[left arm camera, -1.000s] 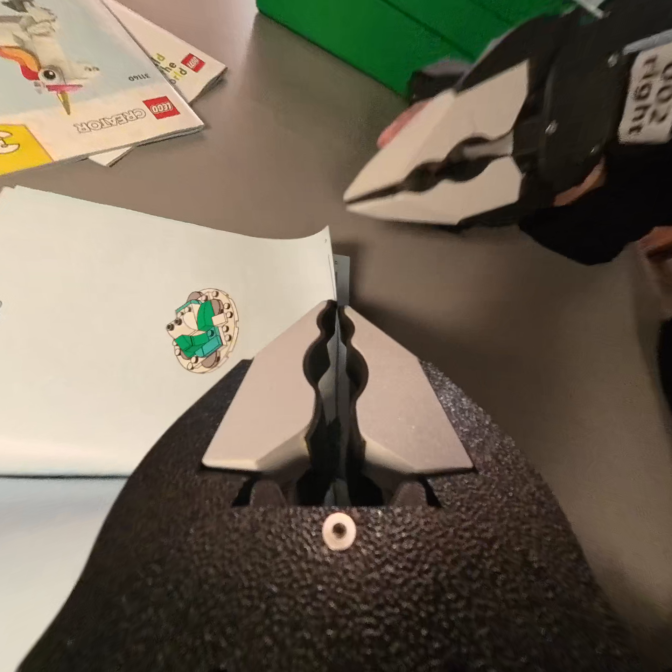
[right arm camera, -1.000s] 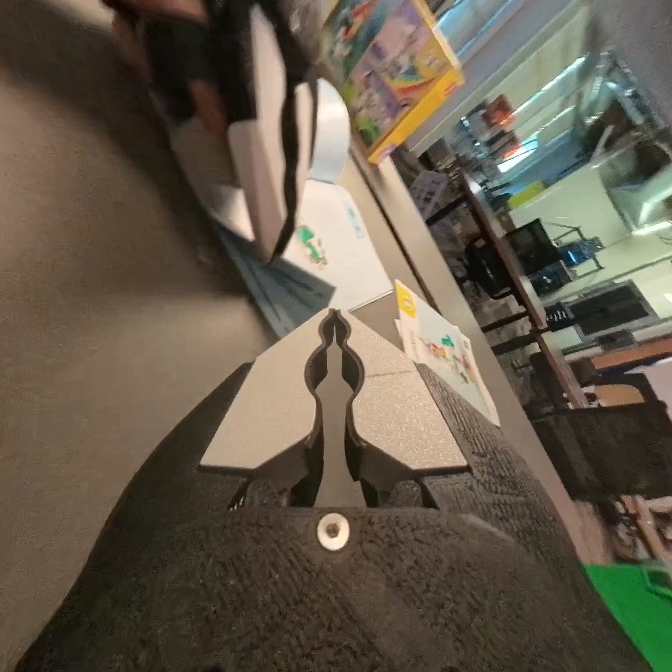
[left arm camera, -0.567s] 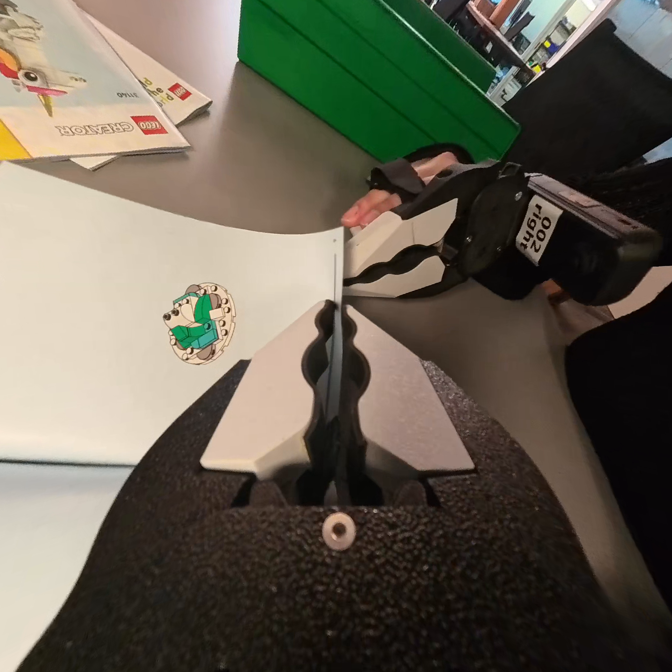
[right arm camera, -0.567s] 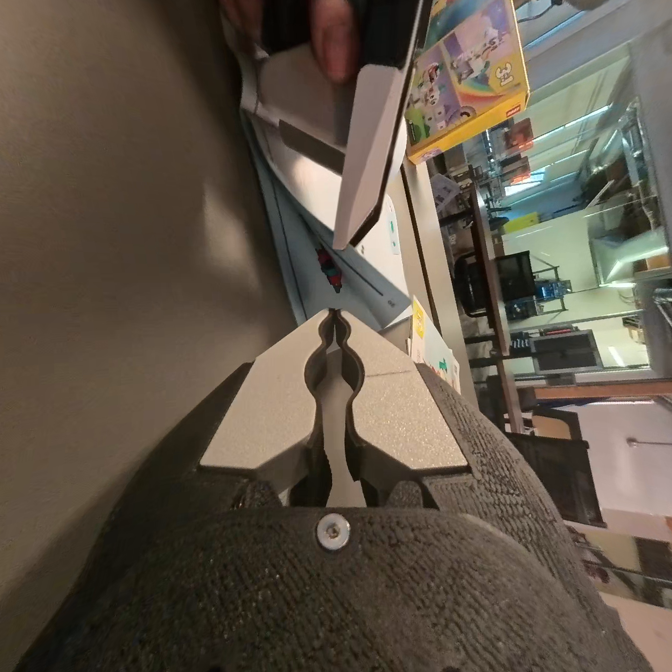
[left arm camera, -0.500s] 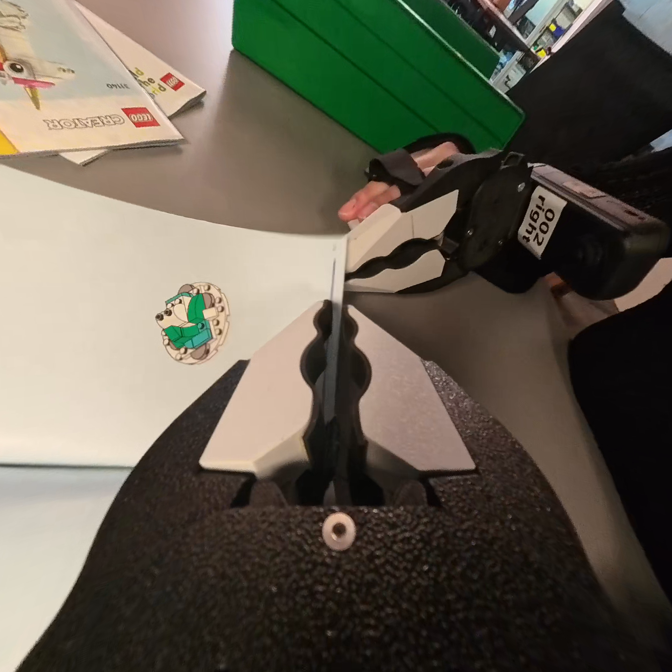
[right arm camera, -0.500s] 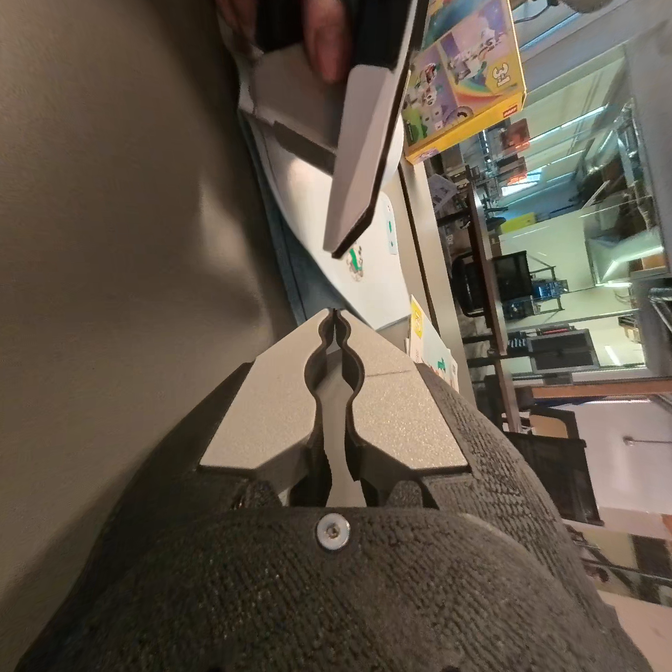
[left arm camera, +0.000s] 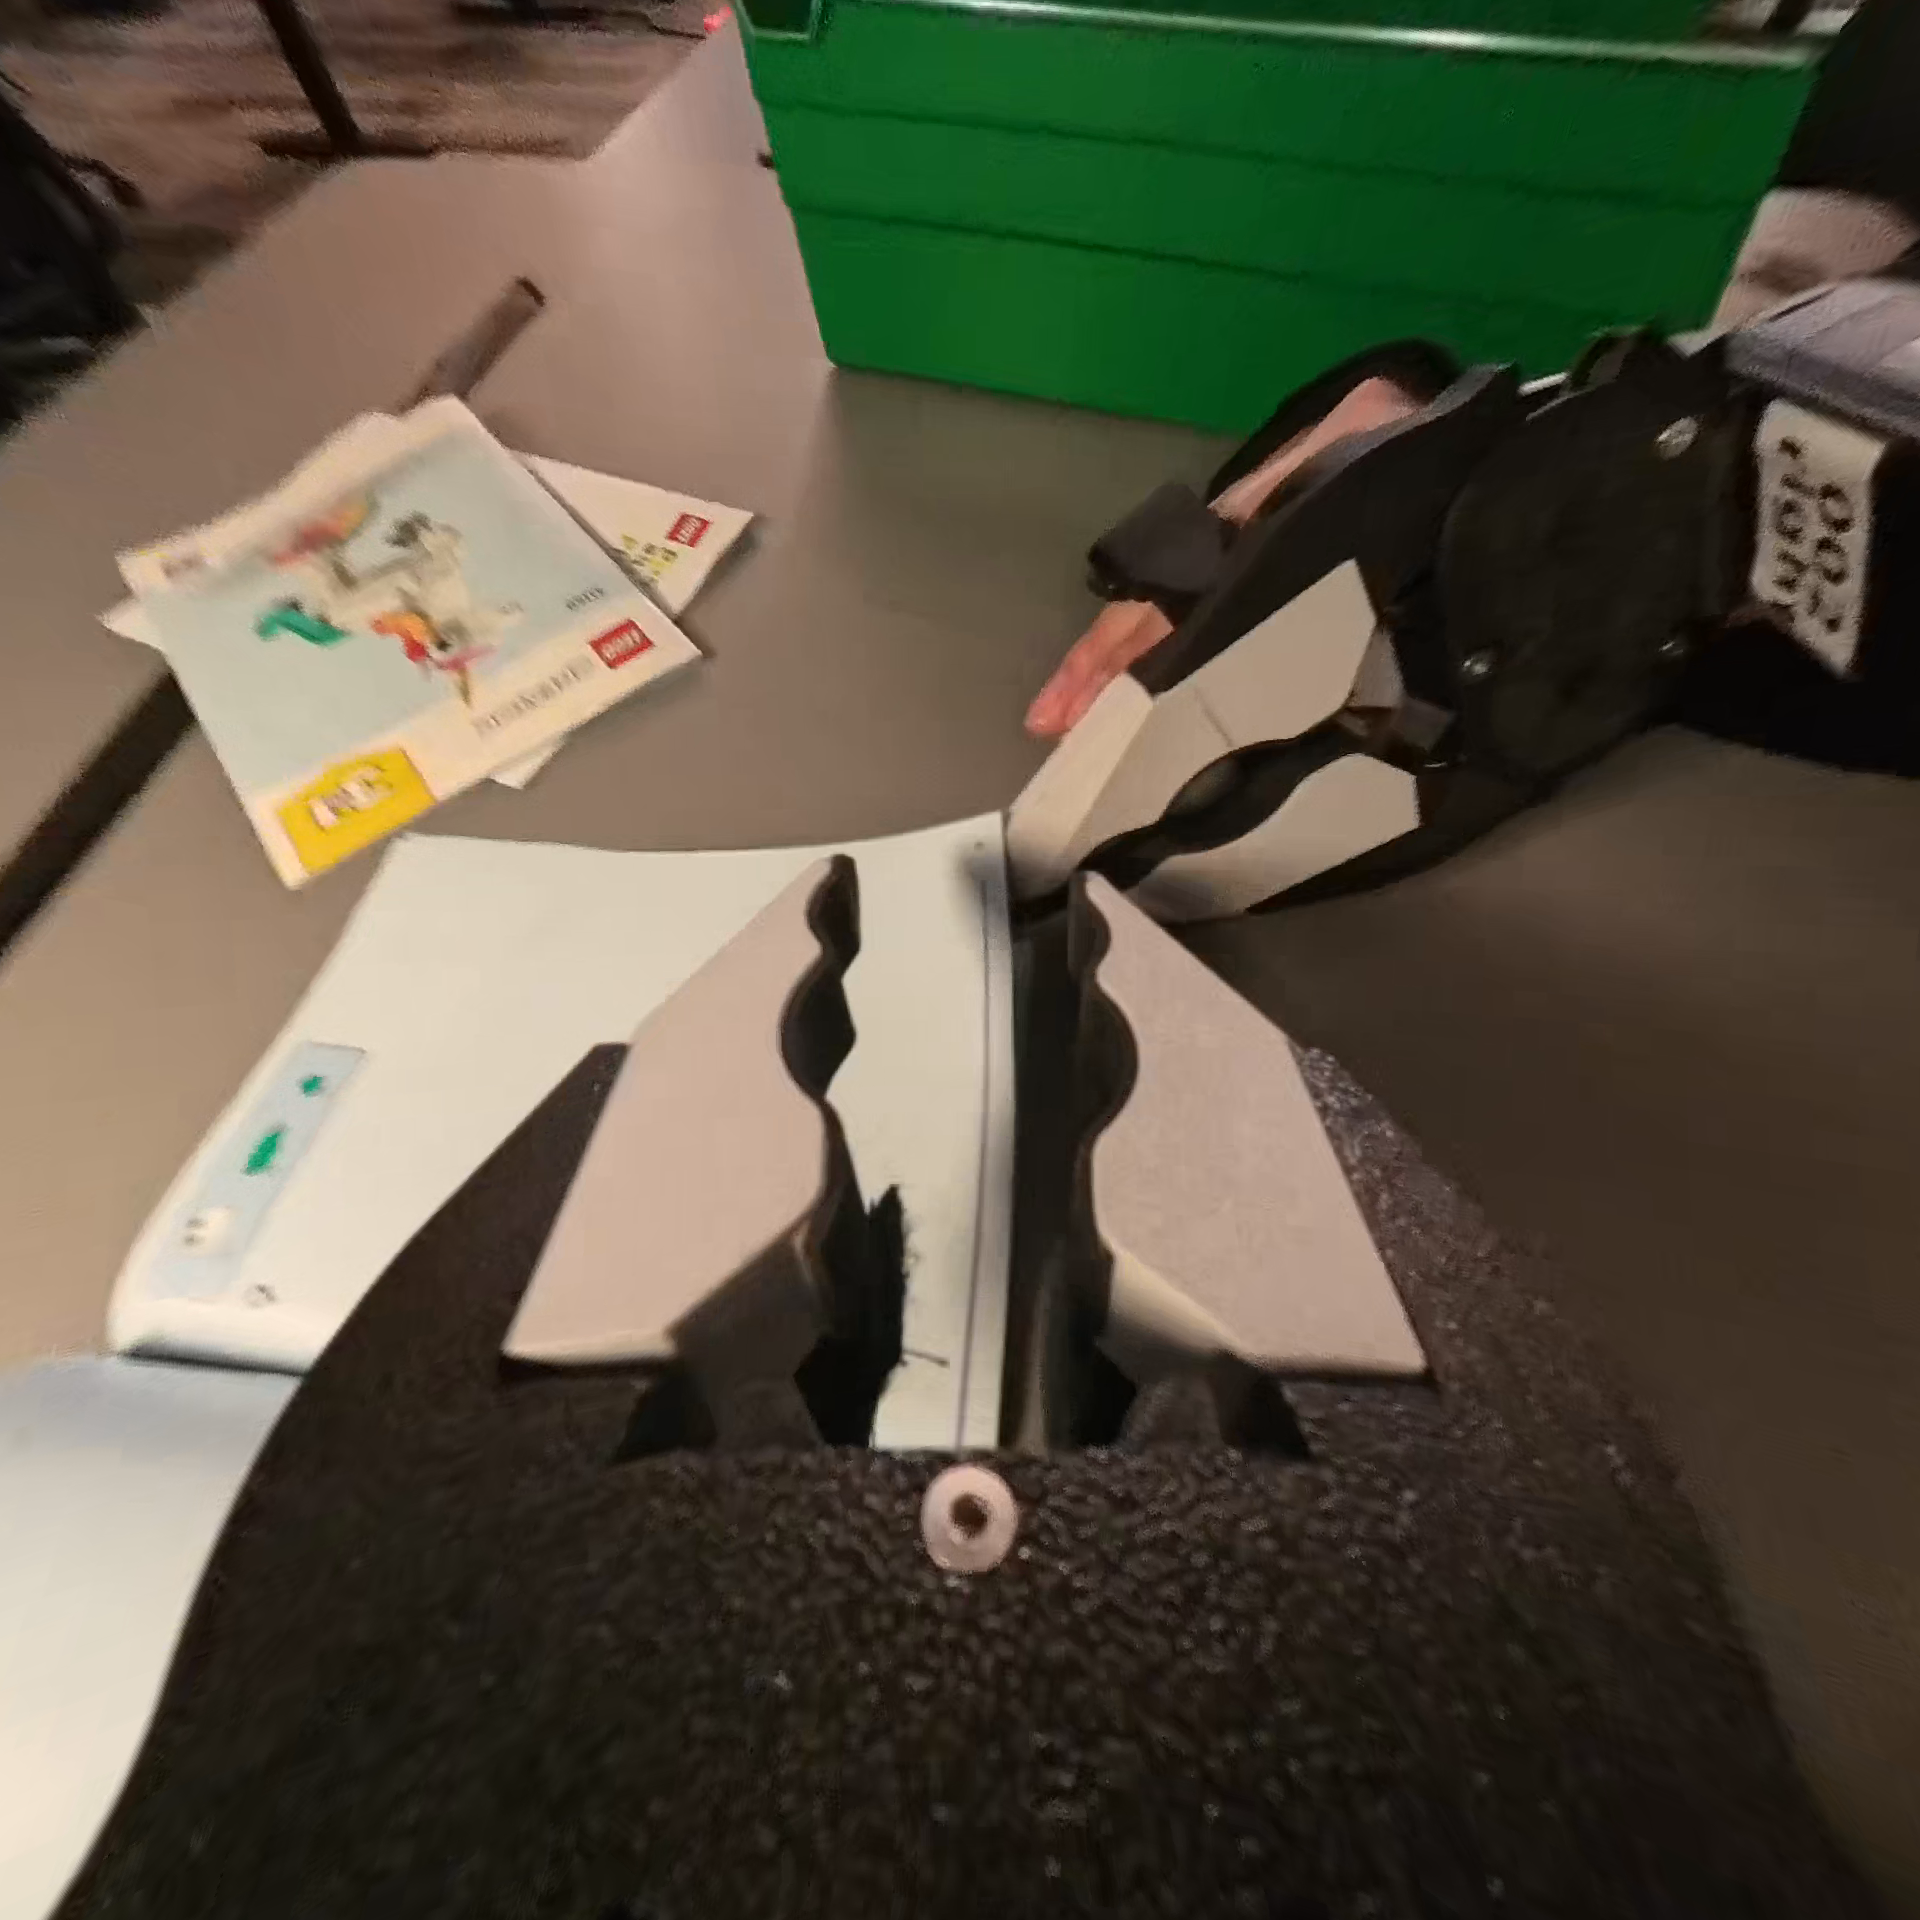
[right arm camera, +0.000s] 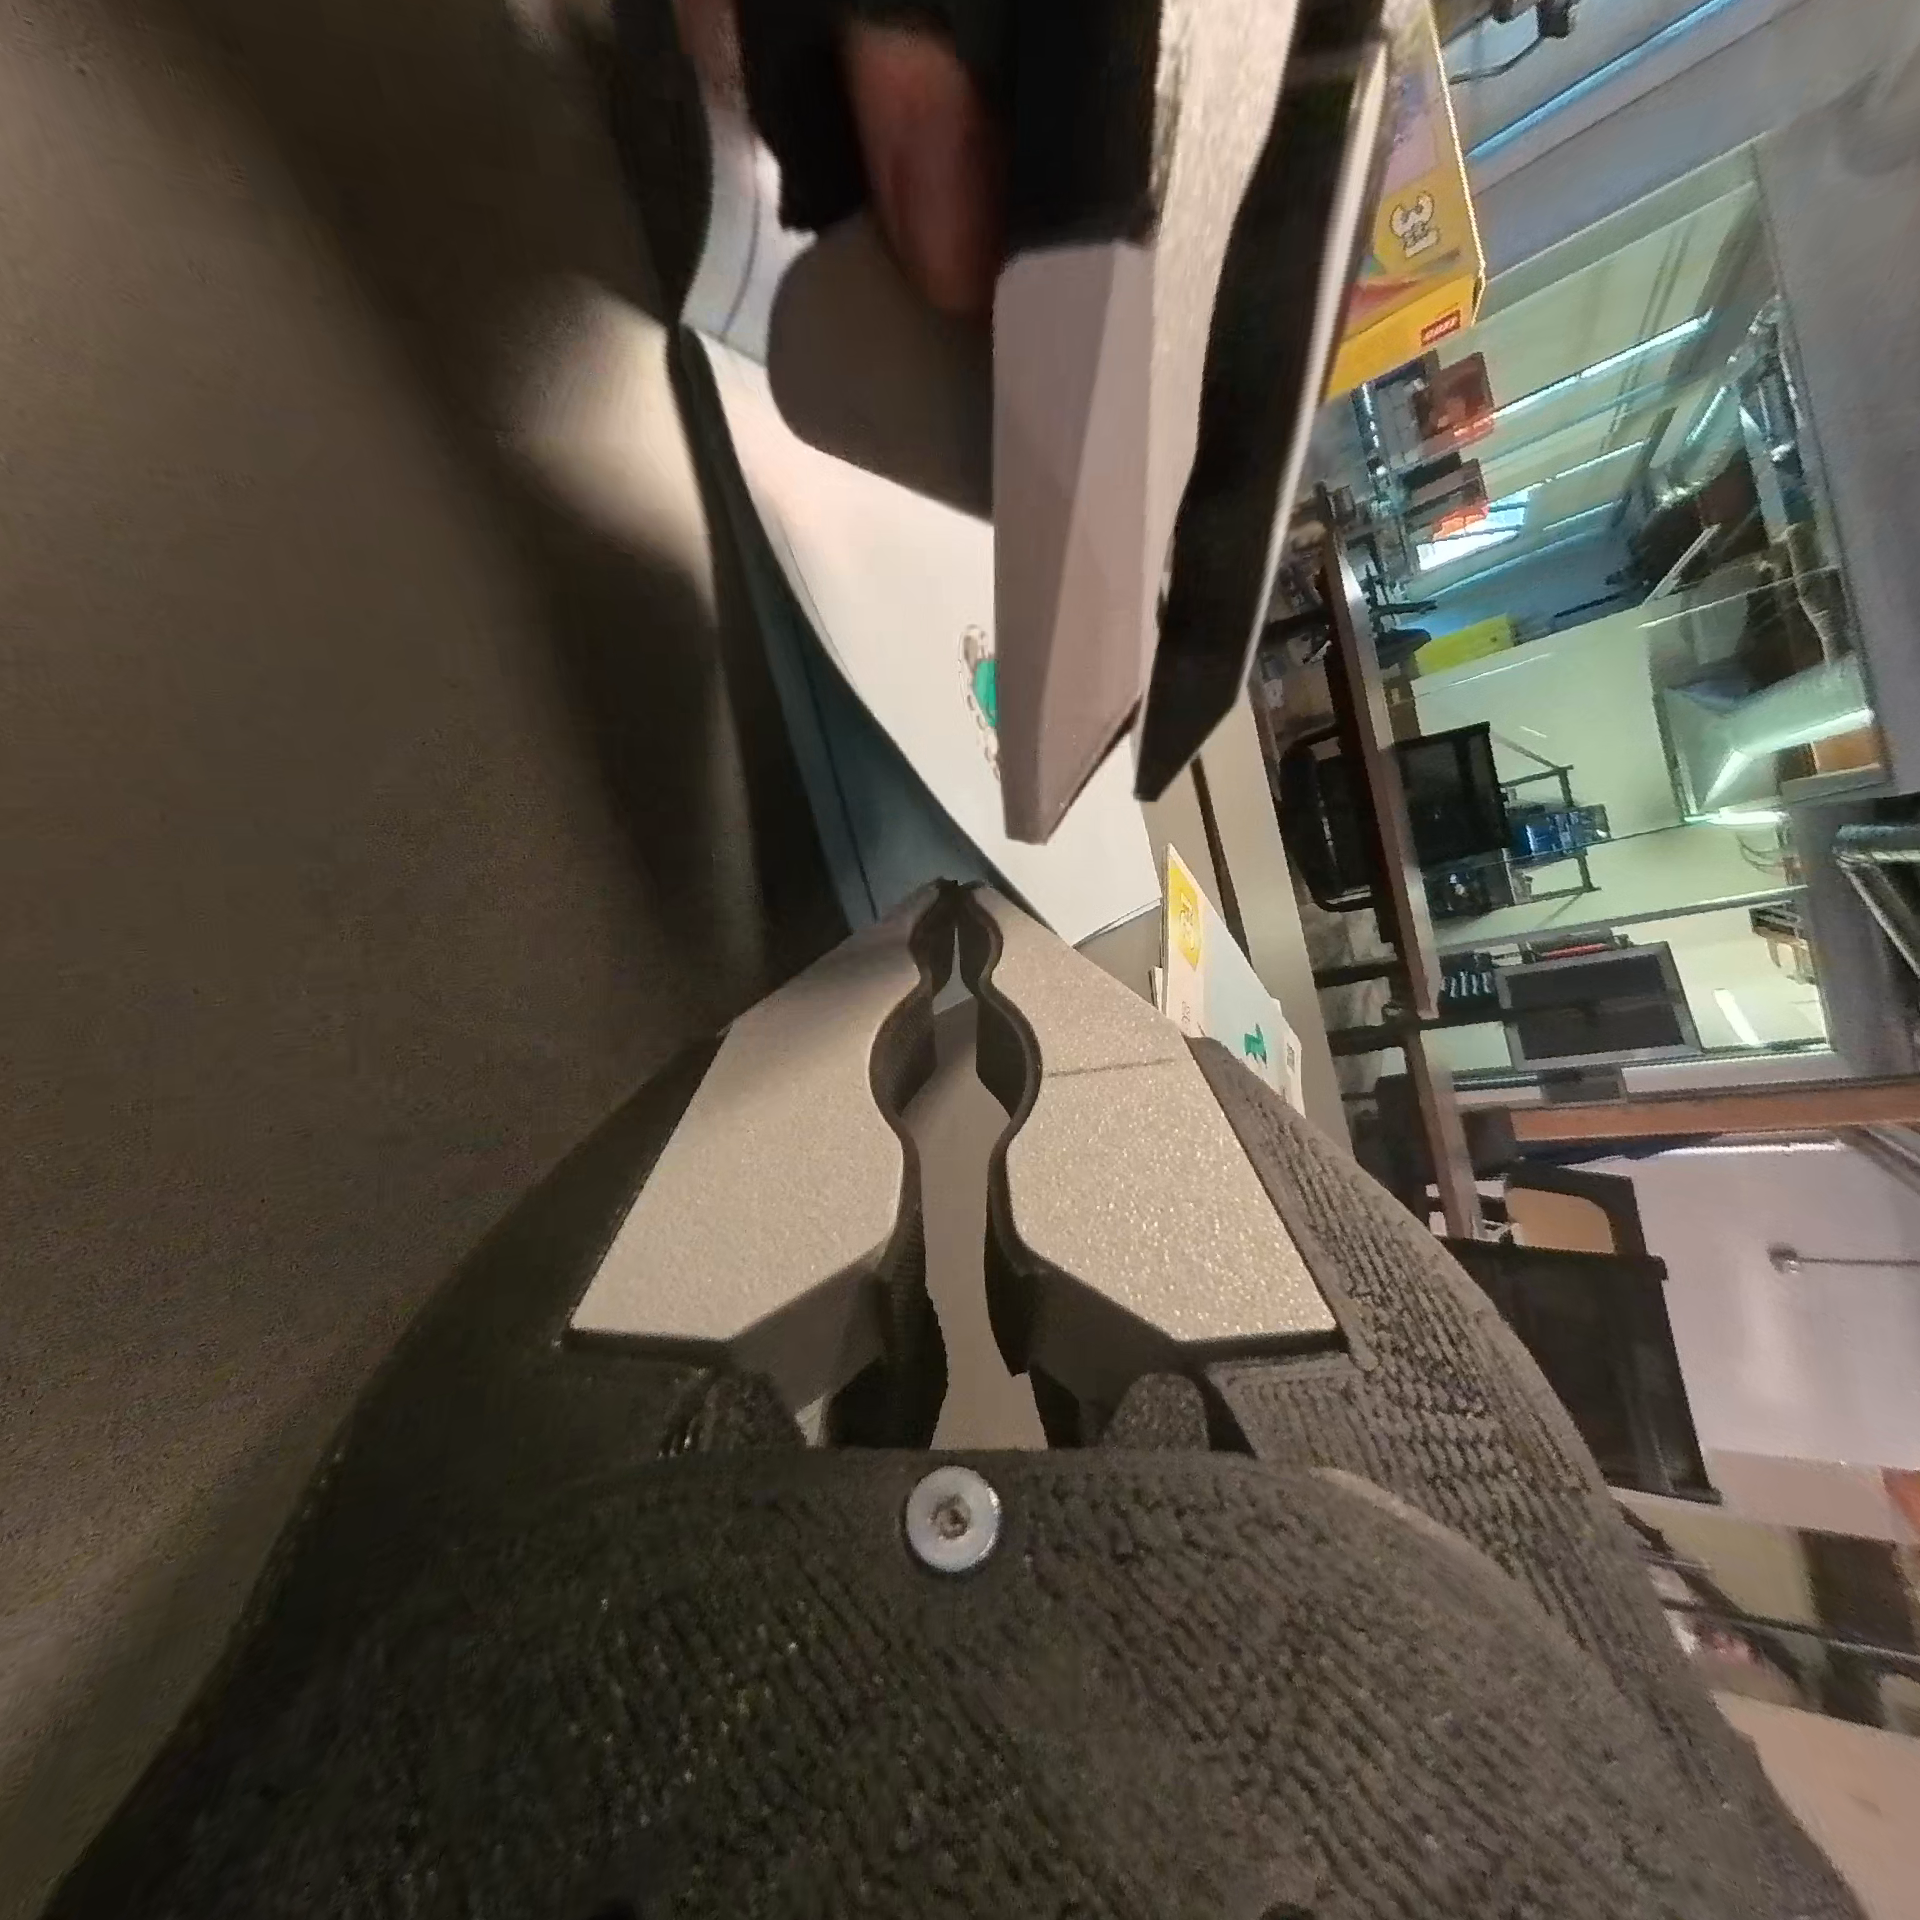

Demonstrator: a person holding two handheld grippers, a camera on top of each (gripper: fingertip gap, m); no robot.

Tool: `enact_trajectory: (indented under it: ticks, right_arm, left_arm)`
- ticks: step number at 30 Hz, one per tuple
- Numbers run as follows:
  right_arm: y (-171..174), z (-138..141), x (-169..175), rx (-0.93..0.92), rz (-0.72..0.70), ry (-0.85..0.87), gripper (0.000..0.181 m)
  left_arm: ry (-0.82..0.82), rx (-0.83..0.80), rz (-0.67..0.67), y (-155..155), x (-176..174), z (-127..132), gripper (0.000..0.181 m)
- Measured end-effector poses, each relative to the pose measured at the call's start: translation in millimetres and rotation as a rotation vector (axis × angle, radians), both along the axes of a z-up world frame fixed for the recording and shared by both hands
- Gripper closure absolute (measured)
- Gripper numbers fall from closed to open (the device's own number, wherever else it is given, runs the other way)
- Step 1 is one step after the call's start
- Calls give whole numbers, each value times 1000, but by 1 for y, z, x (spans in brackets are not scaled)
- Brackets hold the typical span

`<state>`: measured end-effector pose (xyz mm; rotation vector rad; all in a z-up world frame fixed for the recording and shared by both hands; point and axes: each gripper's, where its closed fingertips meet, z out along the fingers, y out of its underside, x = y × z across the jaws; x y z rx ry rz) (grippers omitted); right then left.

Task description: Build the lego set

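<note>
Pale blue booklet page (left arm camera: 582, 997) arches over the grey table (left arm camera: 1558, 1091), its free edge standing between the parted fingers of the left claw (left arm camera: 961, 883). The right claw (left arm camera: 1049, 873) lies low on its side, fingertips pinched together against that page edge, bare finger (left arm camera: 1091, 665) stretched along it.

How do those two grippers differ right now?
The left gripper is open, its fingers astride the booklet's lifted page; the right gripper is shut. The left is held level; the right is rolled onto its side, low over the table, tips at the page's edge. Both have grey fingers in black housings.
</note>
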<state>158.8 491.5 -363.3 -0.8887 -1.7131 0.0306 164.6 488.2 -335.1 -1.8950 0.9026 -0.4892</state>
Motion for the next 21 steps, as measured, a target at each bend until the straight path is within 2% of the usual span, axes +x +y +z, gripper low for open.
enact_trajectory:
  ticks: [2, 7, 12, 21]
  right_arm:
    - [0, 0, 0, -1, 2, 3, 181]
    - [1, 1, 1, -4, -2, 5, 181]
    - [2, 1, 2, -9, -8, 8, 181]
    - [2, 1, 2, -9, -8, 9, 181]
  left_arm:
    - [23, 17, -4, 3, 1, -2, 145]
    - [-88, -151, -27, -2, -1, -19, 145]
    - [-178, -171, -48, -3, -2, -11, 154]
    - [-142, -231, -56, -4, 0, -20, 163]
